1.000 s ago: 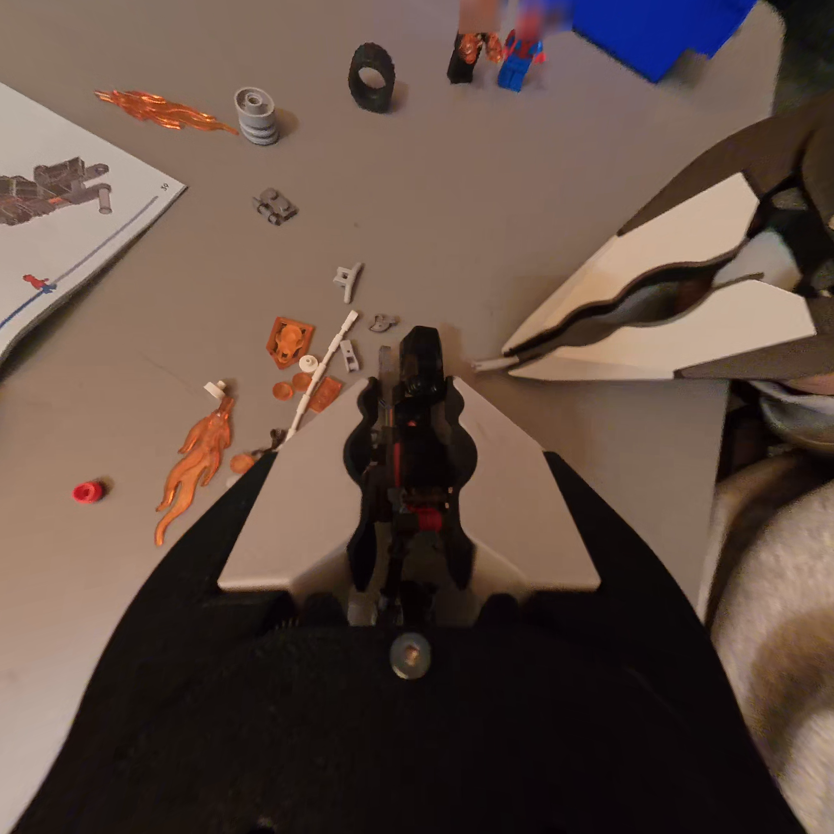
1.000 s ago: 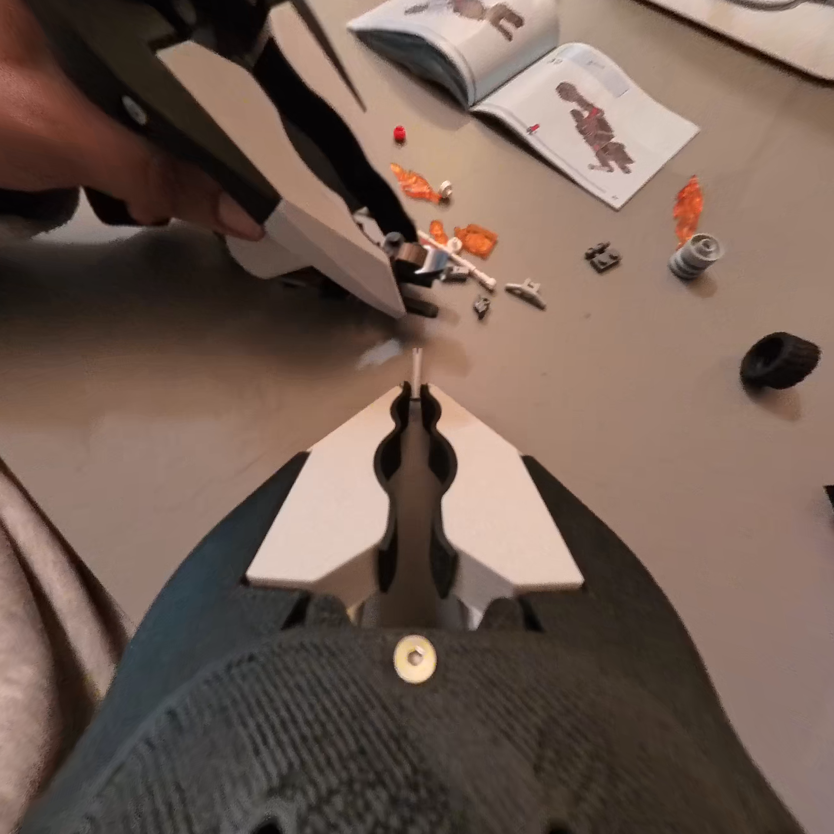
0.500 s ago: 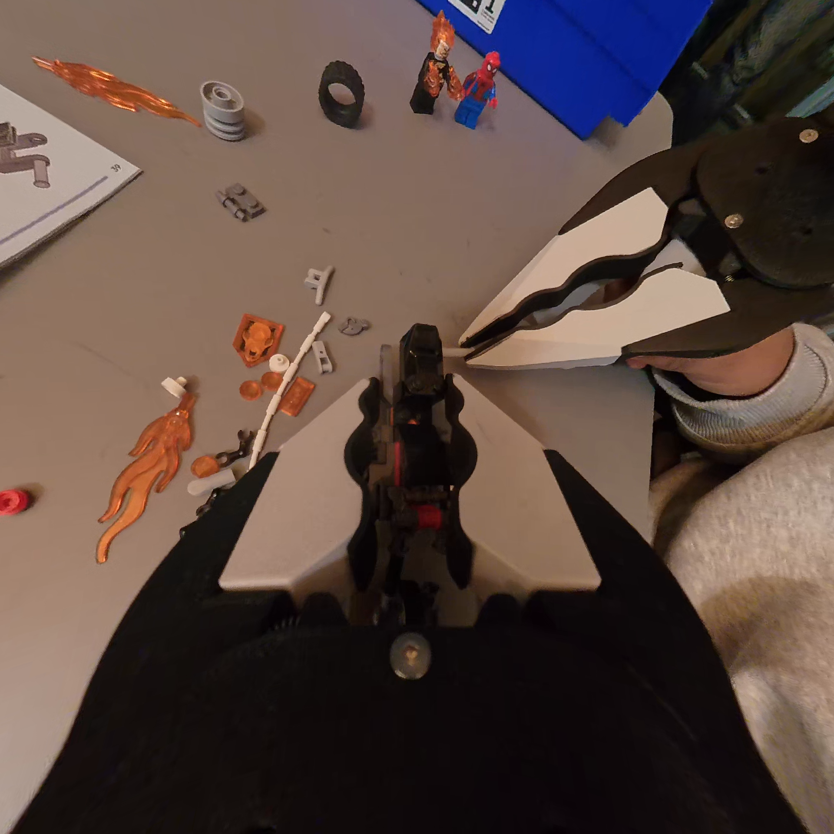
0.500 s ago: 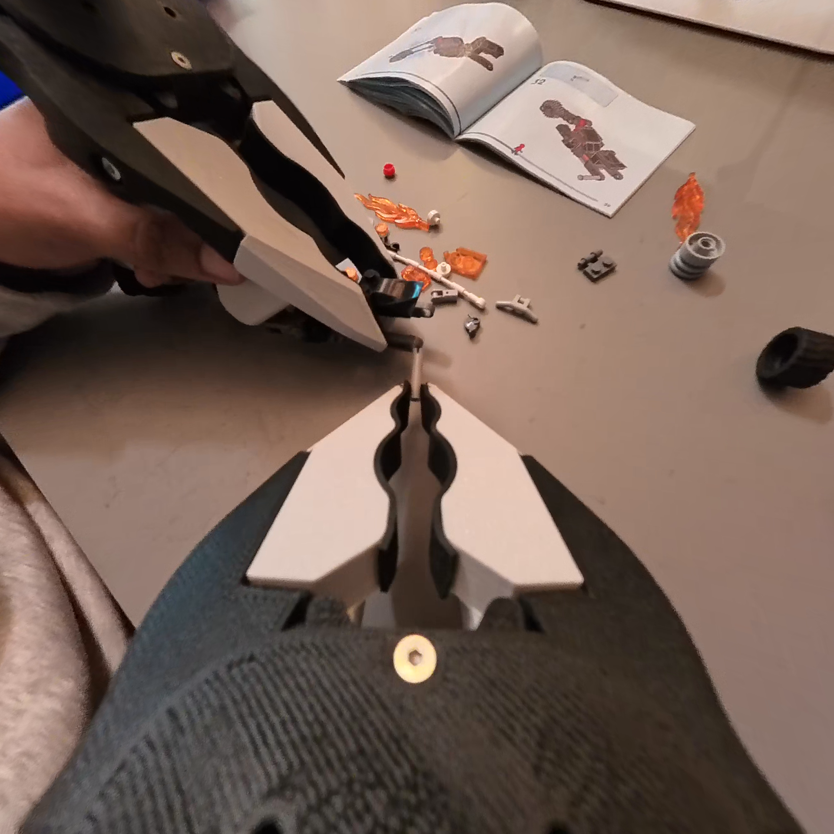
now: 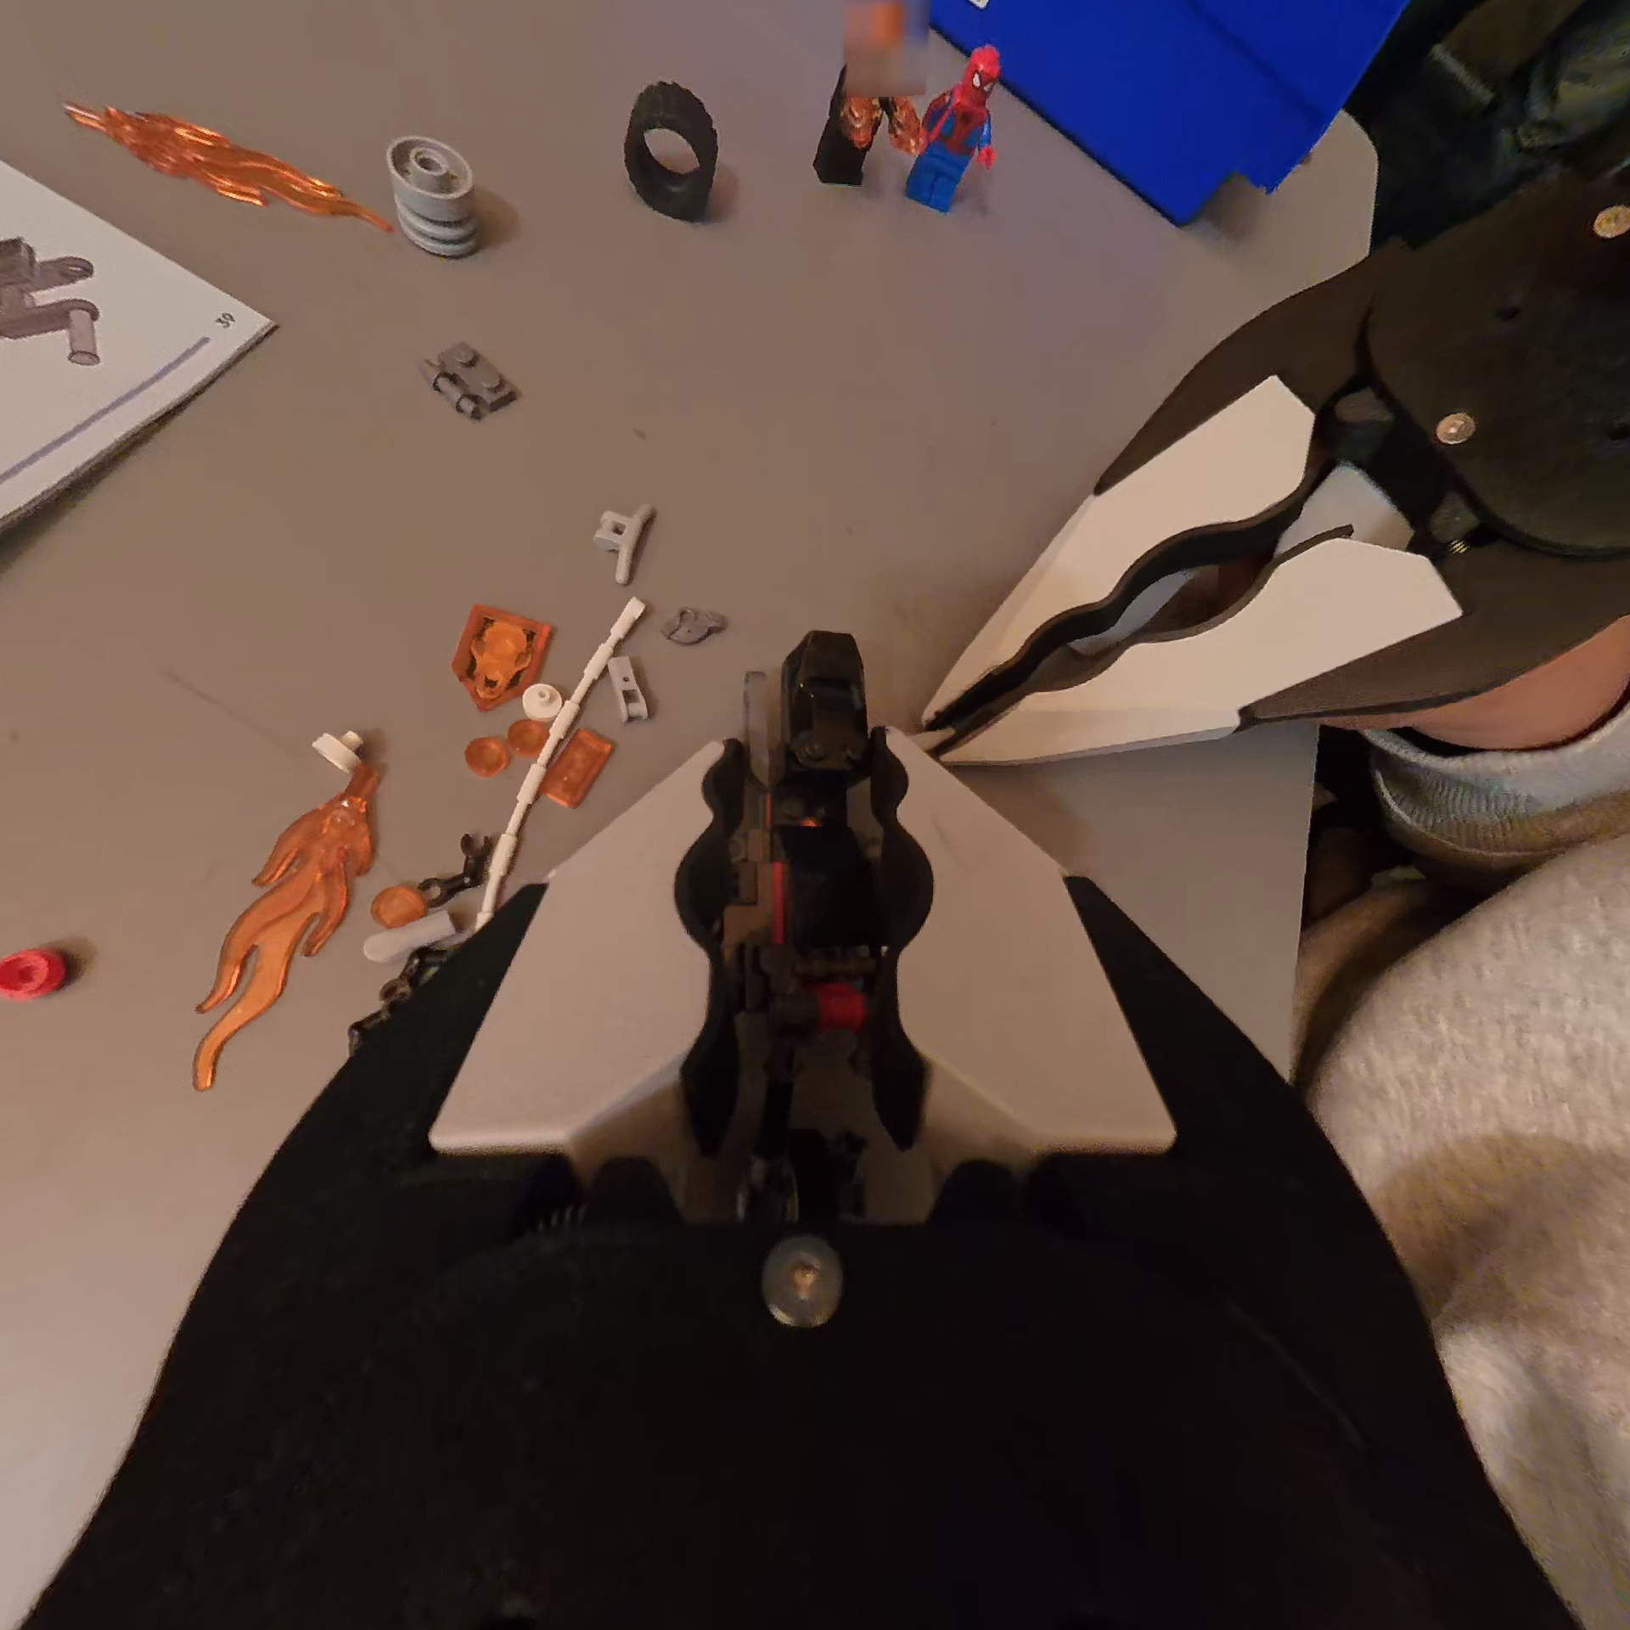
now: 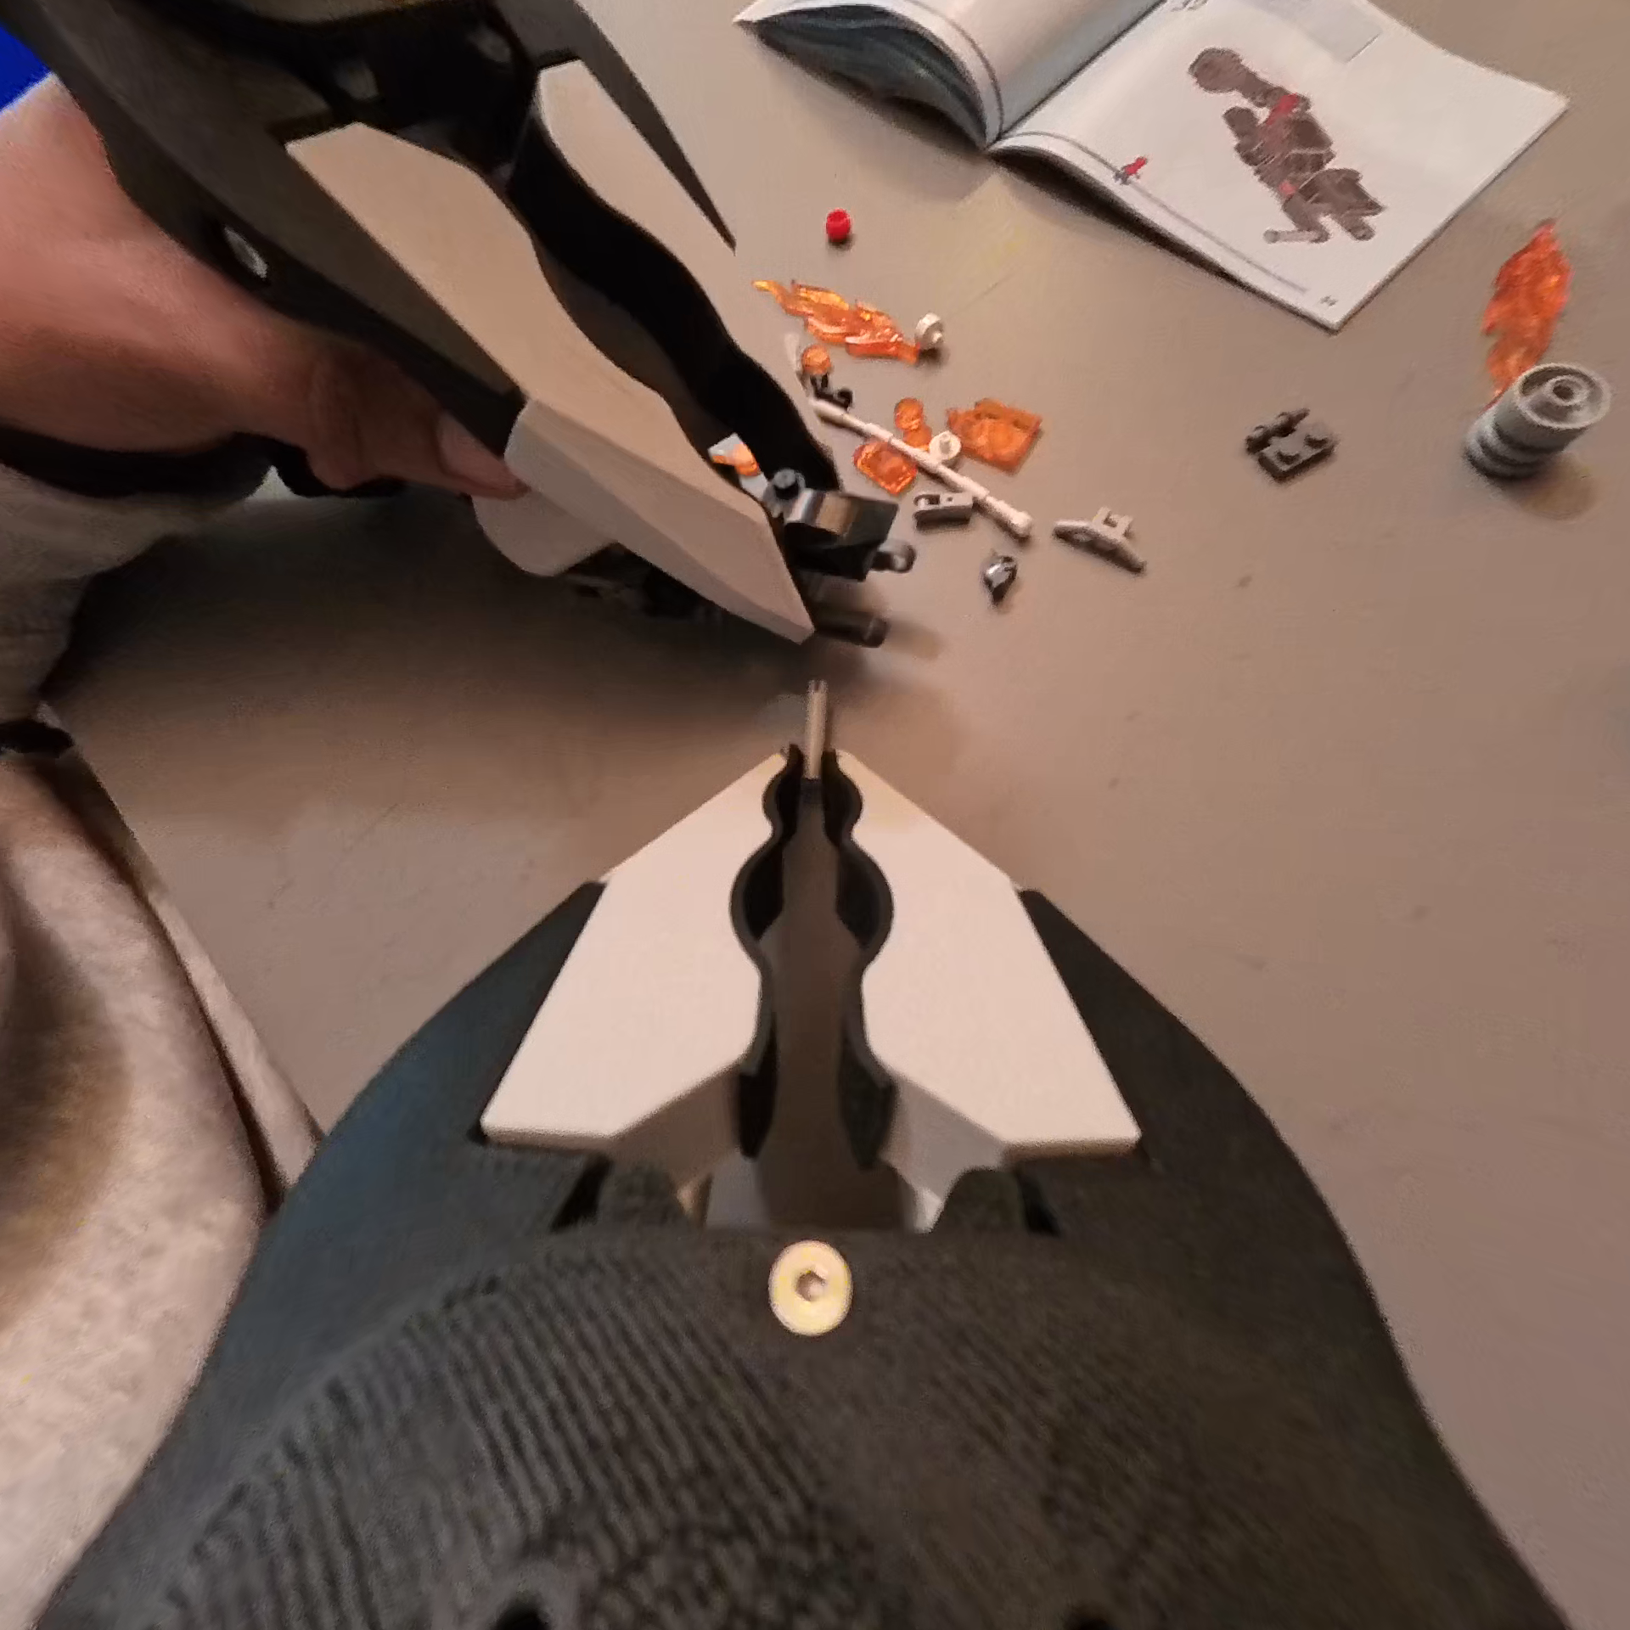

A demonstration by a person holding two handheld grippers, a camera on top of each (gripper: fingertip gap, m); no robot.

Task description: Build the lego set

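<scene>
My left claw (image 5: 804, 750) clamps the black lego build (image 5: 816, 847); my right claw (image 6: 816, 766) pinches a thin grey pin (image 6: 816, 719). Fitting step: next, I'd line that pin up with the build just ahead.

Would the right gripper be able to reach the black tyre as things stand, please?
Probably not yet: the right gripper is shut on a thin grey pin. The table path to the black tyre looks free.

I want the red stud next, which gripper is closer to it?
Left. The left gripper sits beside the loose parts, red stud off its left side; the right gripper is farther away.
</scene>
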